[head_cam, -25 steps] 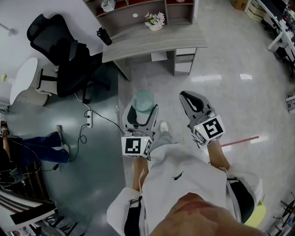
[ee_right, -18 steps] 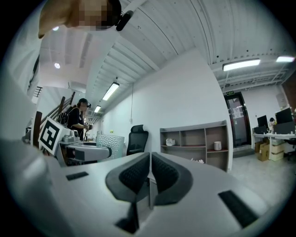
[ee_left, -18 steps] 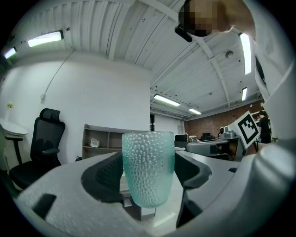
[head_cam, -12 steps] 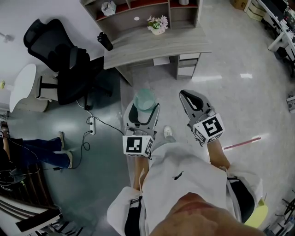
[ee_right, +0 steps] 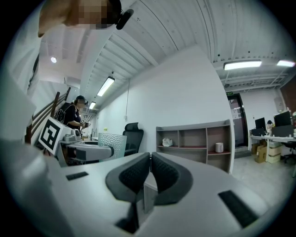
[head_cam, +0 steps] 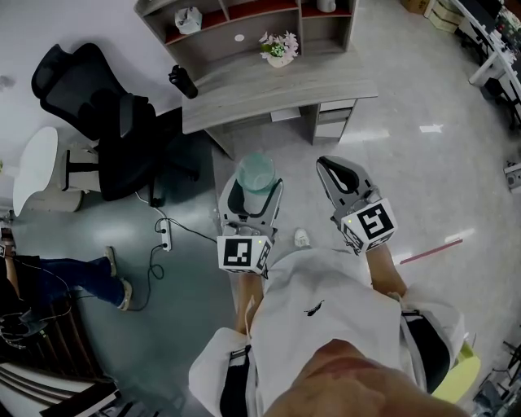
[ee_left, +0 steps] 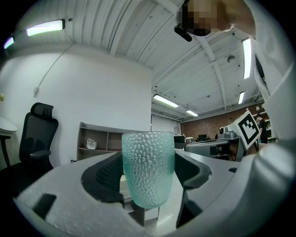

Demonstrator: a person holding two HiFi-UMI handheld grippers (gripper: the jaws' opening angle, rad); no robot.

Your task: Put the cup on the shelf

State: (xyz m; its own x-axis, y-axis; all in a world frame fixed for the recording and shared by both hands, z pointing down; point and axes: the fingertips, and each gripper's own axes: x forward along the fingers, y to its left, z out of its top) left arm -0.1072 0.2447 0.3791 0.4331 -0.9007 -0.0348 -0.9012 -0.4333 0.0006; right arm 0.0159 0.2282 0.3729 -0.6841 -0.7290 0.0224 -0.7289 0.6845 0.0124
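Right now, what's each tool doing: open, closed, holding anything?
Left tool: closed on the teal cup.
Right tool: closed, holding nothing.

The cup (ee_left: 148, 169) is a pale teal, translucent tumbler with a dimpled wall that narrows a little toward its base. It stands upright at the lower middle of the left gripper view, clamped between the jaws of the left gripper (head_cam: 254, 189), one jaw against each side, its rim above them. In the head view it sits just left of centre, mouth up, above the floor. The shelf (head_cam: 244, 24) runs along the top centre of that view (grey wood, open compartments, reddish boards), well apart from the cup.
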